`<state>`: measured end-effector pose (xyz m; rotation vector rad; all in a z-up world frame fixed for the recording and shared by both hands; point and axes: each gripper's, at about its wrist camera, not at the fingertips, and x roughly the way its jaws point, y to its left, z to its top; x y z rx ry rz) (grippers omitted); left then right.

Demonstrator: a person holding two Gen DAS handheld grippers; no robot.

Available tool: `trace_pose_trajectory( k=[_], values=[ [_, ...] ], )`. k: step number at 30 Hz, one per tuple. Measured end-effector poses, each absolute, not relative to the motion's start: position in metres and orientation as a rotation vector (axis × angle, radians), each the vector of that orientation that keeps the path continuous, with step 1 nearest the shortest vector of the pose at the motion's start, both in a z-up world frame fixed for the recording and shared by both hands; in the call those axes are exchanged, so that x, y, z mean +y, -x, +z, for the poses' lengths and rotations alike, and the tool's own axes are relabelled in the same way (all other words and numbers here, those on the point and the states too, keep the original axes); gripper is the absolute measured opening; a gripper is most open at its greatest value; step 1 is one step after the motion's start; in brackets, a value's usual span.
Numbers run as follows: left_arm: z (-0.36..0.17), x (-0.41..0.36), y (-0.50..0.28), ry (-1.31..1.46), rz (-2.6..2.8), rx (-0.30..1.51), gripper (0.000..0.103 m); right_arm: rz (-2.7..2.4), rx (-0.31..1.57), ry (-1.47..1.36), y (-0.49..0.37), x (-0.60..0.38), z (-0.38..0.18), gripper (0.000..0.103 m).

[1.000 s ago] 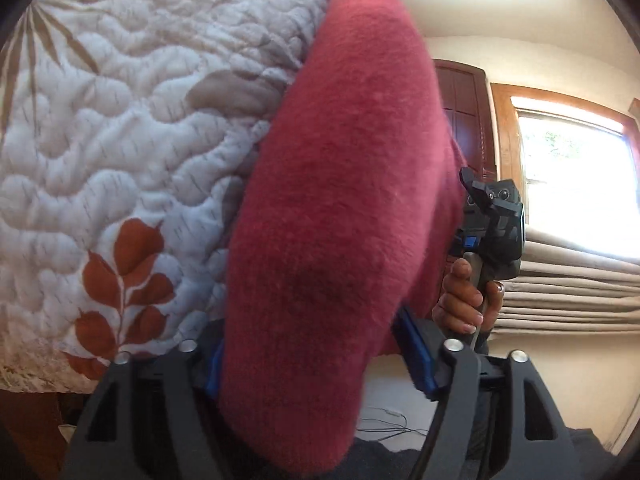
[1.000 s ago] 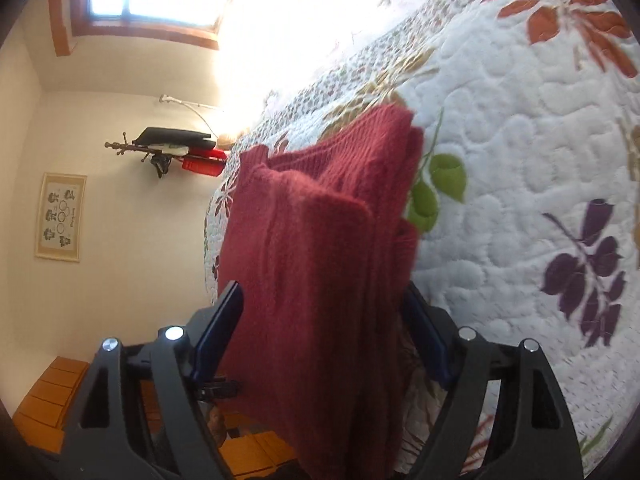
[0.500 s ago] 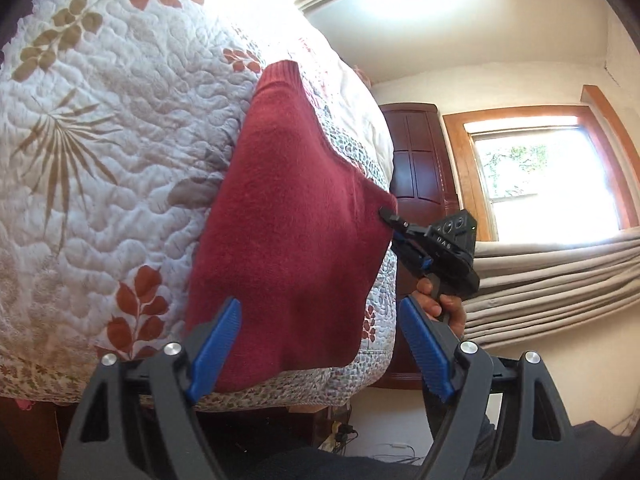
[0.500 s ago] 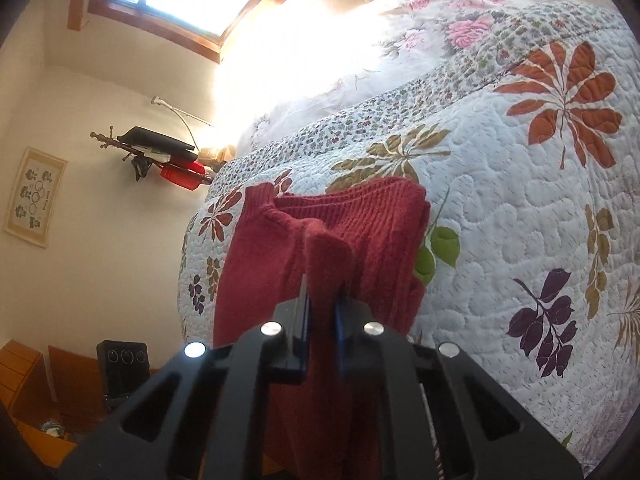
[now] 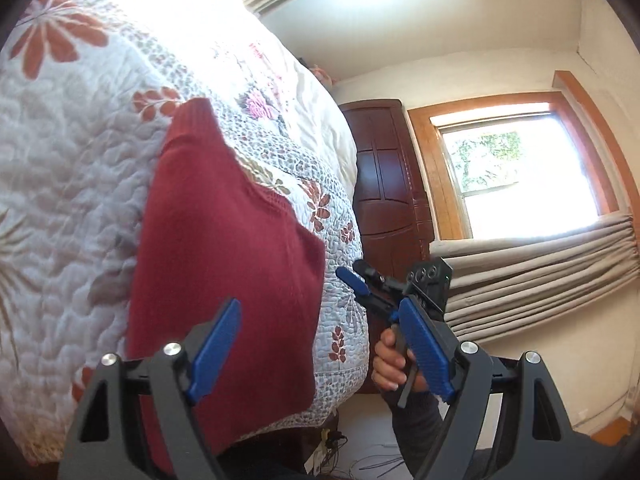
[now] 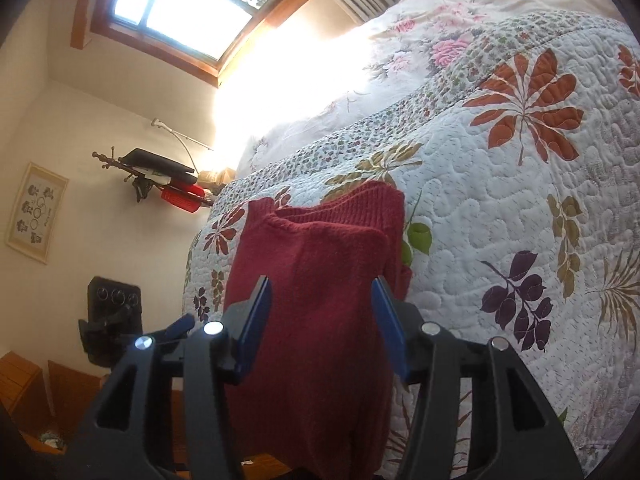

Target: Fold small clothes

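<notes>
One red sweater (image 6: pixel 320 320), neckline away.

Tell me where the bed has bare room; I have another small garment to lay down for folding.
Bare quilt lies right of the red sweater in the right wrist view, from the green leaf to the purple sprig, and beyond its collar toward the floral pillows. It is crowded at the bed's near edge, where the sweater hangs over with the open left gripper and right gripper.

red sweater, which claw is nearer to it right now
Left. The left claw is open over the sweater's near edge; the right claw, also open, sits just off its side edge.
</notes>
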<state>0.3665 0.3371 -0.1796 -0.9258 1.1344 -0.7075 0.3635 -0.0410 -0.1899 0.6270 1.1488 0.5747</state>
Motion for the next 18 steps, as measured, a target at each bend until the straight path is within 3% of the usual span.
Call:
trace_pose_trajectory(
  k=[5, 9, 11, 18],
  values=[
    [-0.234, 0.315, -0.407, 0.802, -0.659, 1.302, 0.079, 0.7, 1.217, -0.544, -0.34, 0.004, -0.21, 0.052],
    [-0.248, 0.316, -0.407, 0.75, -0.663, 1.296, 0.067, 0.621, 1.265, -0.418, -0.341, 0.017, -0.242, 0.037],
    [-0.247, 0.322, -0.405, 0.767, -0.657, 1.294, 0.064, 0.622, 1.279, -0.461, -0.344, 0.012, -0.241, 0.035],
    [-0.186, 0.333, -0.352, 0.85, -0.793, 1.174, 0.076, 0.719, 1.223, -0.493, -0.316, 0.01, -0.19, 0.038]
  ],
)
